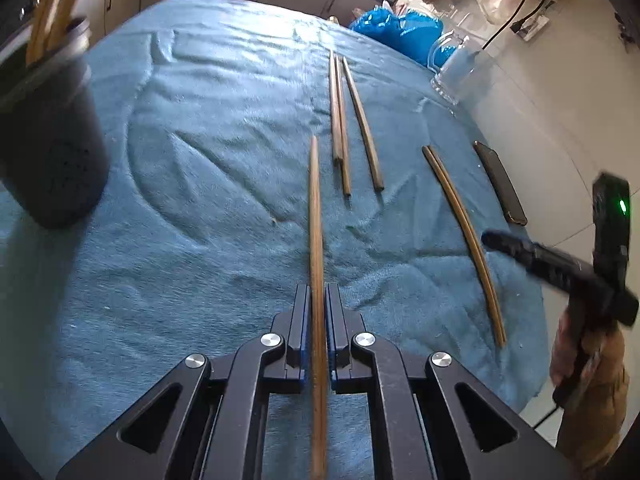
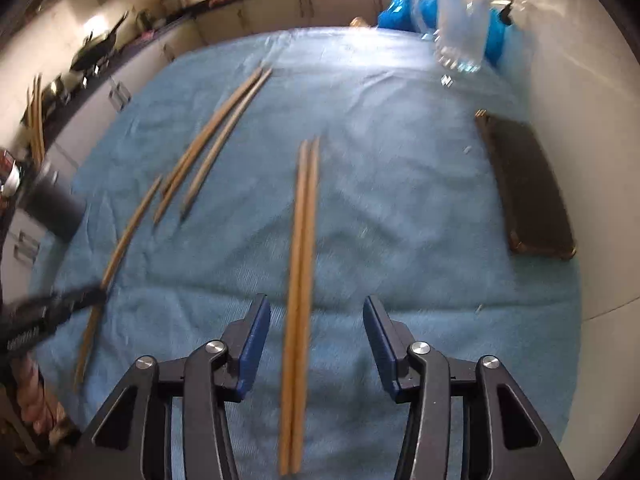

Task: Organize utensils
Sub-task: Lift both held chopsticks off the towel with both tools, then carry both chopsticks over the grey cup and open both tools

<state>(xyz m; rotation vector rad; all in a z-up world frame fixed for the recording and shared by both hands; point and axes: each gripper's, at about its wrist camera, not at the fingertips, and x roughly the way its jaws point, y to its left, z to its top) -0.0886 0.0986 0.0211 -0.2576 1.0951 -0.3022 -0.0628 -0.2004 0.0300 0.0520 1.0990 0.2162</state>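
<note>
Worktop (image 2: 400,200) under blue towel. Dark holder (image 1: 48,152) far left. Chopstick pair (image 2: 298,280) lies lengthwise, centred between right gripper (image 2: 316,344) fingers, partly open, not touching. Left gripper (image 1: 318,320) fingers clamped on single chopstick (image 1: 316,220).

Both fisheye cameras looked steeply down along their own hand-held gripper fingers, close above the blue-towelled tabletop (image 1: 200,160). Both views shared the towel, the loose chopsticks (image 1: 340,120) at 12 o'clock, and the phone (image 2: 524,184) at 2 o'clock.
</note>
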